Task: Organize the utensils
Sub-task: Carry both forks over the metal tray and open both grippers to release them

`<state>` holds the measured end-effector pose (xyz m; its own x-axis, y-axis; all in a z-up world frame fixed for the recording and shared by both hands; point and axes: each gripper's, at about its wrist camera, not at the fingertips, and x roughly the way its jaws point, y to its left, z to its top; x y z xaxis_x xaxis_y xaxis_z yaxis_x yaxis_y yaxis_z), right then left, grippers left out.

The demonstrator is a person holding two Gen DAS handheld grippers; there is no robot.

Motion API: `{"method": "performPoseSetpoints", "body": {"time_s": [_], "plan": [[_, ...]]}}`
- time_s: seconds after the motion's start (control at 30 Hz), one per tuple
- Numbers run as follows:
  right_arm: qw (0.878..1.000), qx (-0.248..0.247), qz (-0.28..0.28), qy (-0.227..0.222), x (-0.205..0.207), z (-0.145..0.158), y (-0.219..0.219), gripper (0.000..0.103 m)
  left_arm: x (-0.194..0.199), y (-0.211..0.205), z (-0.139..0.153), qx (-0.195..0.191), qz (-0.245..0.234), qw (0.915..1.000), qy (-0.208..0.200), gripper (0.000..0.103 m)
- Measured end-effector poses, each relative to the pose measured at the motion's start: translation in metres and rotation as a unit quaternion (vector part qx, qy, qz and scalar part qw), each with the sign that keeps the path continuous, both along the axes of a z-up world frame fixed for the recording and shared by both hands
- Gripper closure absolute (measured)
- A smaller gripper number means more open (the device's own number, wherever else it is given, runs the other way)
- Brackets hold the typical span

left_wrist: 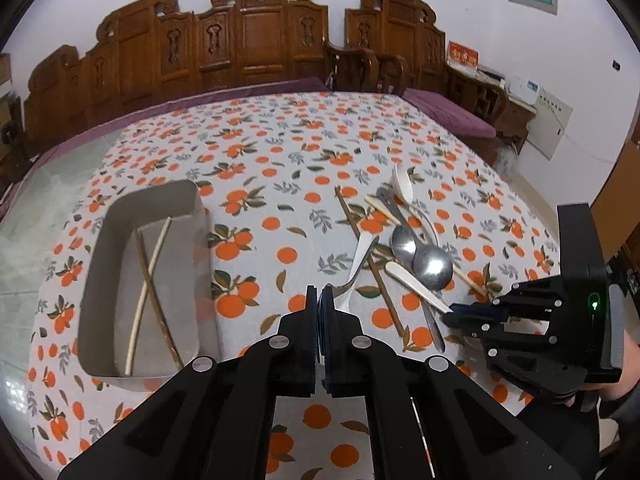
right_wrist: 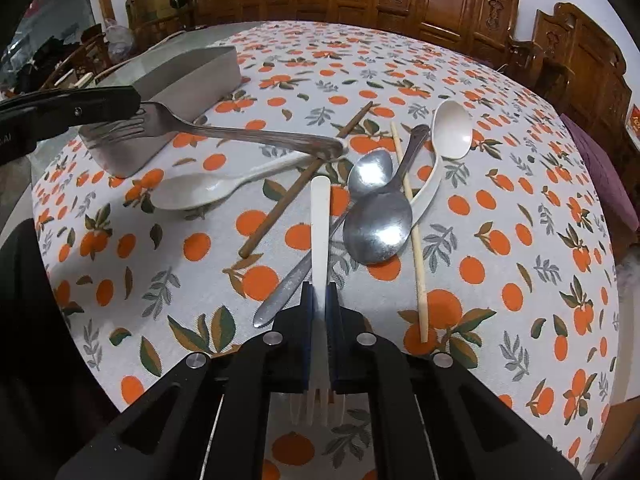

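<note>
A: What is each gripper holding?

B: The left gripper [left_wrist: 320, 300] is clamped on a metal fork [right_wrist: 224, 132], pinching it at the tines, with the handle reaching toward three o'clock in the right wrist view. The right gripper [right_wrist: 320, 300] is clamped on a white plastic fork [right_wrist: 320, 220], tines toward the camera, handle pointing to twelve o'clock.

A: Where are the other utensils?

B: On the orange-print tablecloth [right_wrist: 500, 240], in a loose pile: two metal spoons [right_wrist: 378, 216] overlapping, a white spoon [right_wrist: 452, 130] at one o'clock, another white spoon [right_wrist: 192, 194] at ten o'clock, a dark chopstick [right_wrist: 304, 180] and a pale chopstick [right_wrist: 412, 232].

A: And the container?

B: A grey tray [left_wrist: 100, 248] sits at nine o'clock in the left wrist view, with two crossed chopsticks [left_wrist: 150, 280] inside it.
</note>
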<state>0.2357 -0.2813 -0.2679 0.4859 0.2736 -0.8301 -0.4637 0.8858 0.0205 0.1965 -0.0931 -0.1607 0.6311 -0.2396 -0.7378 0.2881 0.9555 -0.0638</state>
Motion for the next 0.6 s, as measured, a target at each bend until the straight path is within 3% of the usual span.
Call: {"method": "performPoseSetpoints", "body": {"time_s": [0.6], "plan": [[0.997,0.056,-0.021,-0.037,0.007,0.057,0.028,0.096,0.003,0.055,0.051,-0.001,0.044,0.9975,-0.055,0.102]]}}
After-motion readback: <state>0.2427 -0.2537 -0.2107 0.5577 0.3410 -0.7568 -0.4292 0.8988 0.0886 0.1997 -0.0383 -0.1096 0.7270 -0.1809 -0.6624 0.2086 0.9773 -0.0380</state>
